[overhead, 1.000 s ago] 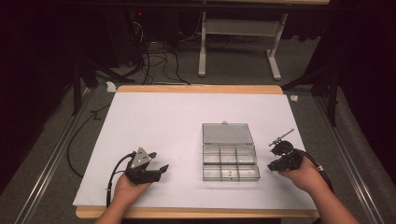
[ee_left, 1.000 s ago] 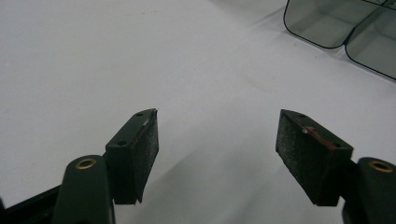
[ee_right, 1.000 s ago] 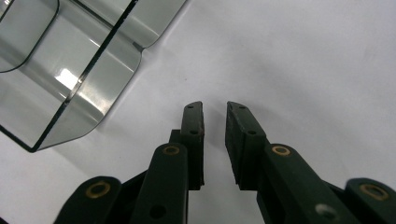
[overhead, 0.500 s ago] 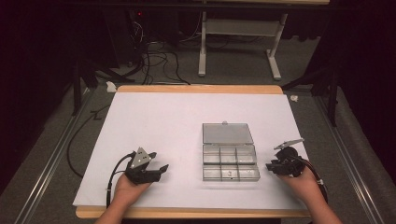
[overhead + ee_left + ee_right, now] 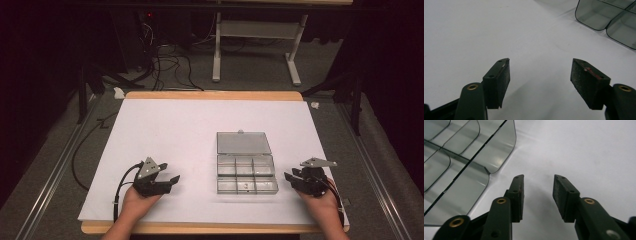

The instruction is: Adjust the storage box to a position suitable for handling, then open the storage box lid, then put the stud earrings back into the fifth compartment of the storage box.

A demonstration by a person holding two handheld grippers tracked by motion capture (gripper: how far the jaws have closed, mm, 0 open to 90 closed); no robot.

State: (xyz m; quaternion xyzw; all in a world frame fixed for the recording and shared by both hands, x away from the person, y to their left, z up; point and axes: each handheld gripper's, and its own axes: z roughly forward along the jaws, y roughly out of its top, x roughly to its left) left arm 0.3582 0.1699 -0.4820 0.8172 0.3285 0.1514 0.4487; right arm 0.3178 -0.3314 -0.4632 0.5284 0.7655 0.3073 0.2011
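Observation:
A clear plastic compartment box (image 5: 246,179) lies on the white table sheet (image 5: 200,130) with its lid (image 5: 243,142) folded back flat; its compartments look empty. My left gripper (image 5: 169,173) rests left of the box and points at it, its jaws open wide over bare sheet (image 5: 540,62). A corner of the box (image 5: 596,15) shows at the top right of the left gripper view. My right gripper (image 5: 291,176) sits just right of the box. Its jaws (image 5: 537,178) have just been opening and hold nothing, with the box's edge (image 5: 461,165) close on their left.
The sheet covers a wooden table whose edge (image 5: 210,95) shows at the back. Behind it are cables (image 5: 165,55) on the floor and a white desk frame (image 5: 255,50). A metal rail (image 5: 55,175) runs along the left side.
My right gripper has sunk toward the sheet beside the box, and its jaws have spread apart. The left gripper has stayed where it was.

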